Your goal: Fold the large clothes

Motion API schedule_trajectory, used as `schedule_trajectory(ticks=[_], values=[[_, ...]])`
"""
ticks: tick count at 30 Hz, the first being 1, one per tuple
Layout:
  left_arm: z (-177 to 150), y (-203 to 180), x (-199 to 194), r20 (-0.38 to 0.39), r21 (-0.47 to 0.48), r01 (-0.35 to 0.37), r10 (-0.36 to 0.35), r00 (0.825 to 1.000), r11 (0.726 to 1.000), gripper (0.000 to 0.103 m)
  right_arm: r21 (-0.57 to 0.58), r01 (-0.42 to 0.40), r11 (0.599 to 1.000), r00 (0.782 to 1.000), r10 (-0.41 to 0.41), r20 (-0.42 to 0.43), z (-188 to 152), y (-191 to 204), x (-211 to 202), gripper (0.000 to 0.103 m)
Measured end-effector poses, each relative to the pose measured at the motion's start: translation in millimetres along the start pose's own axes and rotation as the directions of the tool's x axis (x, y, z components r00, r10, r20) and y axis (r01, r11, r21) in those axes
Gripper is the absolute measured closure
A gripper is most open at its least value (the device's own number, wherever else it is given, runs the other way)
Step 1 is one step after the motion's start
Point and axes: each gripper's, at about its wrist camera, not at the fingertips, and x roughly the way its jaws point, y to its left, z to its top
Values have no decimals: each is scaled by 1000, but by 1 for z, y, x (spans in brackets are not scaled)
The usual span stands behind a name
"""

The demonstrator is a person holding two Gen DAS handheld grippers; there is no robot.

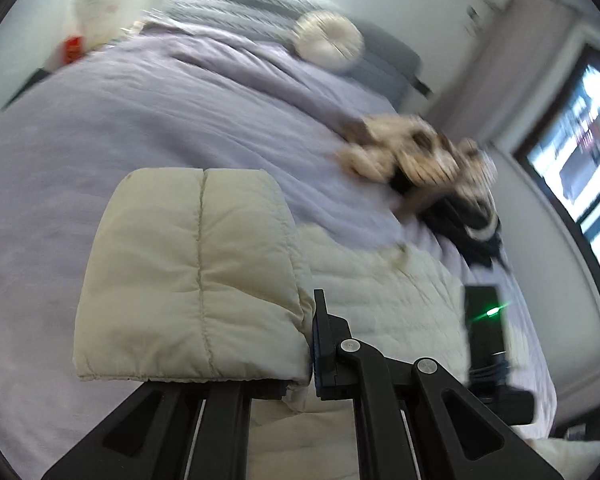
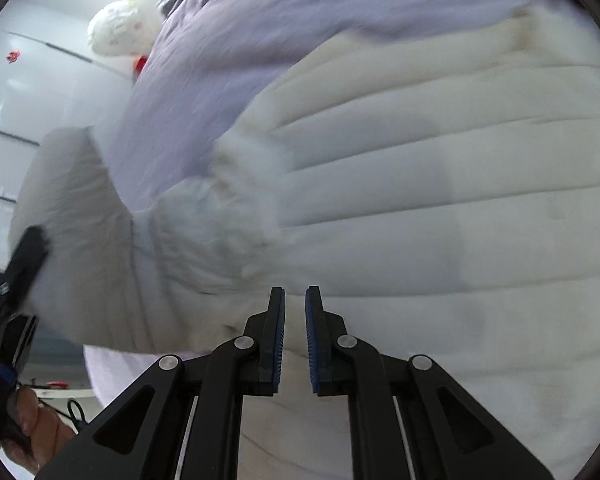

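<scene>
A cream quilted puffer jacket (image 2: pixel 420 184) lies spread on a lavender bedspread (image 1: pixel 140 120). My left gripper (image 1: pixel 308 344) is shut on the jacket's sleeve cuff (image 1: pixel 188 272), which drapes over its left finger and hides it. The jacket body (image 1: pixel 380 300) lies below and to the right. My right gripper (image 2: pixel 295 340) hovers low over the jacket body with its jaws a narrow gap apart and nothing between them. In the right wrist view the left gripper (image 2: pixel 20 272) shows at the left edge holding the lifted sleeve (image 2: pixel 92 240).
A plush toy (image 1: pixel 412 156) and dark clothing (image 1: pixel 472 232) lie at the bed's right side. A round cushion (image 1: pixel 328 40) and grey pillows (image 1: pixel 236 4) sit at the head. A white bag (image 1: pixel 104 0) stands beyond the bed. A window (image 1: pixel 580 152) is at right.
</scene>
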Motion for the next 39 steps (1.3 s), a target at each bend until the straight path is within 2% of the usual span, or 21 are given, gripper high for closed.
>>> schedule_trajectory(ticks=[3, 6, 10, 12, 16, 21, 22, 23, 24, 25, 27, 29, 32, 34, 35, 36, 38, 39], values=[[-15, -45, 39, -78, 51, 14, -10, 997, 999, 93, 31, 65, 997, 996, -66, 53, -6, -48, -47, 92], [-34, -91, 83, -178, 113, 10, 10, 984, 994, 93, 90, 113, 990, 988, -121, 93, -16, -98, -92, 92], [-59, -131, 123, -257, 214, -25, 81, 963, 977, 93, 164, 132, 978, 983, -150, 109, -30, -148, -134, 92], [-71, -150, 138, -290, 271, -41, 122, 949, 962, 93, 189, 129, 974, 982, -152, 114, -35, -166, -139, 92], [-84, -167, 156, -292, 339, -100, 205, 934, 936, 93, 236, 115, 965, 982, -146, 120, -49, -194, -144, 92], [-88, -171, 162, -317, 353, -107, 227, 921, 929, 92, 248, 105, 963, 984, -137, 114, -51, -207, -146, 91], [-88, -173, 163, -320, 355, -107, 229, 919, 928, 86, 247, 102, 964, 985, -133, 112, -50, -209, -145, 91], [-88, -172, 163, -330, 356, -108, 233, 915, 928, 49, 247, 100, 964, 985, -131, 111, -52, -211, -147, 90], [-88, -171, 161, -341, 352, -107, 234, 911, 930, 26, 245, 99, 964, 985, -129, 110, -52, -213, -148, 90], [-88, -171, 156, -316, 356, -124, 244, 917, 926, 4, 244, 98, 965, 986, -127, 108, -51, -213, -147, 90], [-87, -175, 152, -281, 380, -140, 258, 924, 914, 4, 243, 98, 965, 986, -126, 105, -52, -213, -148, 90], [-88, -174, 147, -293, 385, -143, 268, 918, 912, 4, 239, 100, 966, 987, -127, 102, -52, -213, -148, 90], [-88, -170, 123, -264, 377, -125, 236, 935, 918, 4, 232, 105, 967, 986, -132, 101, -48, -209, -147, 90], [-89, -159, 97, -220, 359, -107, 195, 956, 927, 4, 217, 107, 970, 985, -133, 107, -46, -203, -148, 89], [-88, -150, 86, -213, 336, -91, 170, 962, 937, 4, 208, 111, 972, 985, -136, 110, -47, -200, -149, 77], [-87, -139, 77, -217, 309, -78, 150, 965, 948, 4, 192, 111, 975, 985, -134, 112, -46, -195, -149, 51], [-81, -110, 61, -202, 245, -109, 160, 966, 963, 4, 138, 97, 986, 986, -114, 122, -41, -179, -146, 20], [-77, -95, 56, -178, 222, -158, 199, 964, 962, 4, 103, 80, 991, 987, -94, 132, -40, -168, -145, 20]])
